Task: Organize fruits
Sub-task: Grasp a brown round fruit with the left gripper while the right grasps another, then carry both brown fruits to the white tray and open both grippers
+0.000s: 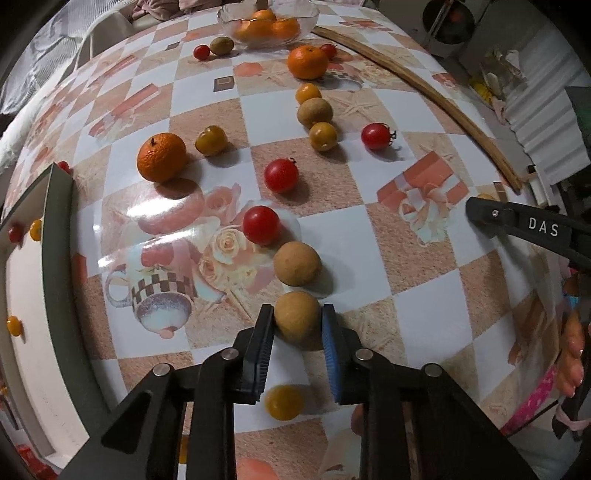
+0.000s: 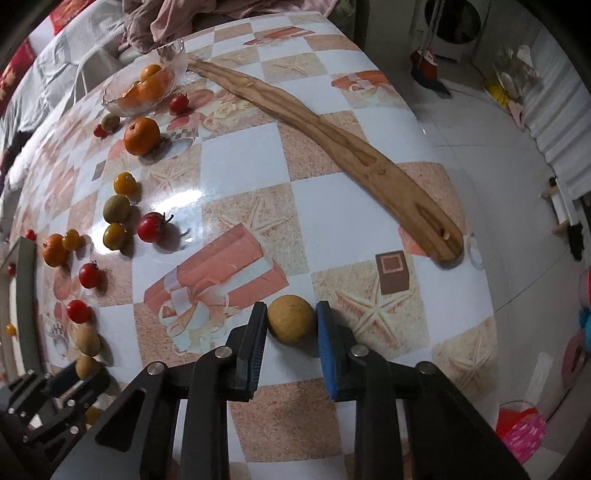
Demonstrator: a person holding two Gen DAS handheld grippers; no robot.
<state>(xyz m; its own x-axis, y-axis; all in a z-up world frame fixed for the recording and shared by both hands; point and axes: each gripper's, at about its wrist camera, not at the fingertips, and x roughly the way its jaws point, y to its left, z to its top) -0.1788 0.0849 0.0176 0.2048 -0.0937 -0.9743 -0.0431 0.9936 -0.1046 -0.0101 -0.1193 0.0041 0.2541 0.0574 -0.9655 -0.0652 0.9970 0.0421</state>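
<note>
The left gripper [image 1: 297, 325] has its pads on both sides of a tan longan [image 1: 296, 318] near the table's [image 1: 424, 314] near edge; both pads touch it, so it is gripped. A second longan [image 1: 296, 263] lies just beyond it, with a red tomato [image 1: 260, 225] next to that. A yellow tomato [image 1: 283, 401] lies under the fingers, closer to the near edge.

The right gripper [image 2: 291, 325] straddles another tan fruit [image 2: 291, 319] toward the table's right edge; its blue pad [image 2: 327, 332] touches the fruit and the black pad sits just beside it, so whether it truly grips I cannot tell.

More fruit is scattered across the middle: an orange [image 1: 161, 157], small yellow and red tomatoes, and more longans. A glass bowl [image 1: 229, 22] at the far edge holds oranges, with another orange [image 1: 307, 61] just in front of it. A long wooden strip [image 2: 325, 136] runs from the bowl toward the right edge. A white tray [image 1: 26, 288] with a dark rim at the left edge holds a few small tomatoes.
</note>
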